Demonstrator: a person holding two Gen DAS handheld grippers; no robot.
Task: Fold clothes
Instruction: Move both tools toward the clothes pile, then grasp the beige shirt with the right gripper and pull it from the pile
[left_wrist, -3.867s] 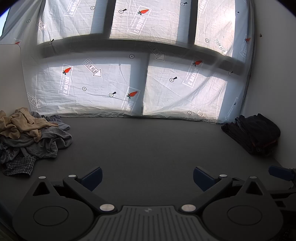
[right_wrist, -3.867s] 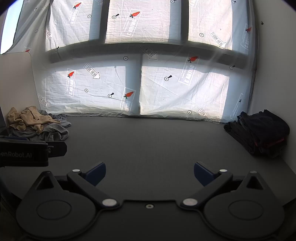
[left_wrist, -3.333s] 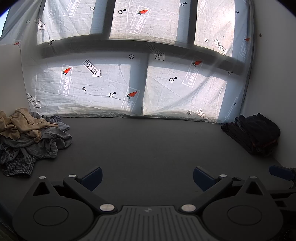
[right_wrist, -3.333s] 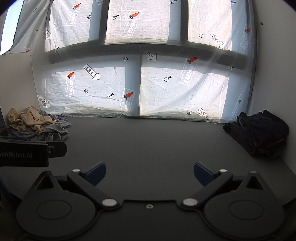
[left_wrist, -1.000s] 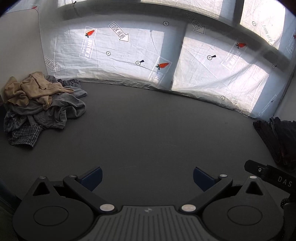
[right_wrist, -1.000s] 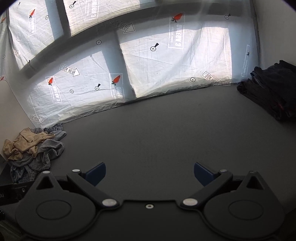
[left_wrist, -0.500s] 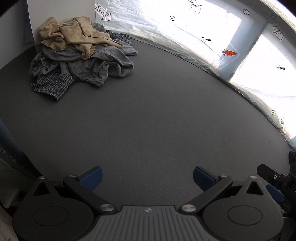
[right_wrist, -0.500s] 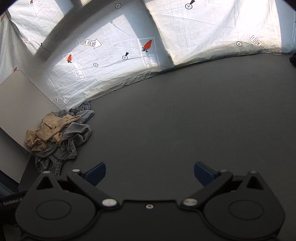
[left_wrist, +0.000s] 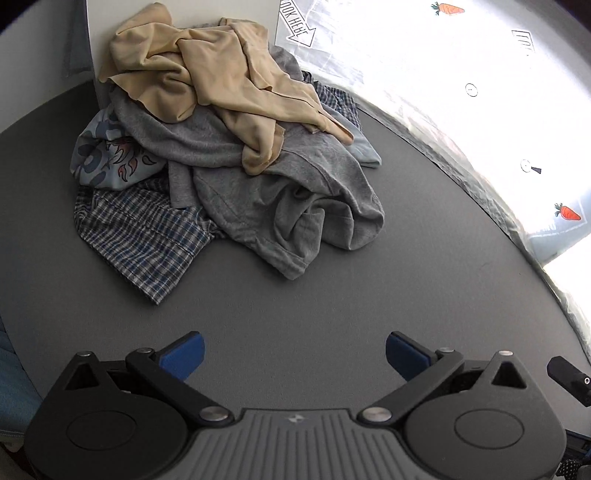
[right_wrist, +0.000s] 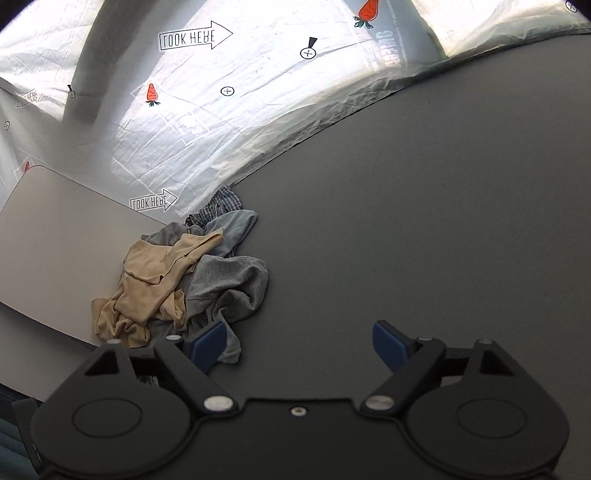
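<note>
Left jaws: the left gripper (left_wrist: 293, 354) is seen spread wide, with nothing but bare grey tabletop (left_wrist: 332, 295) between the blue pads.
Right jaws: the right gripper (right_wrist: 298, 345) has just been narrowed a little, yet it is released and empty; its left pad is seen just at the pile's near edge.
What has changed: a second ago the pile of clothes (left_wrist: 221, 147) was small and far off at the left; it is now large in the left wrist view, both grippers having been brought over and tilted down.
Meaning for the task: a first garment is judged about to be picked; nothing is folded yet.
Pile: a beige garment (left_wrist: 221, 74) is draped on top, over a grey garment (left_wrist: 295, 192), a checked one (left_wrist: 140, 236) and a light blue printed one.
Writing: "LOOK HERE" arrows (right_wrist: 195, 37), mirrored, and carrot marks are printed on the backlit sheet (right_wrist: 258, 92).
</note>
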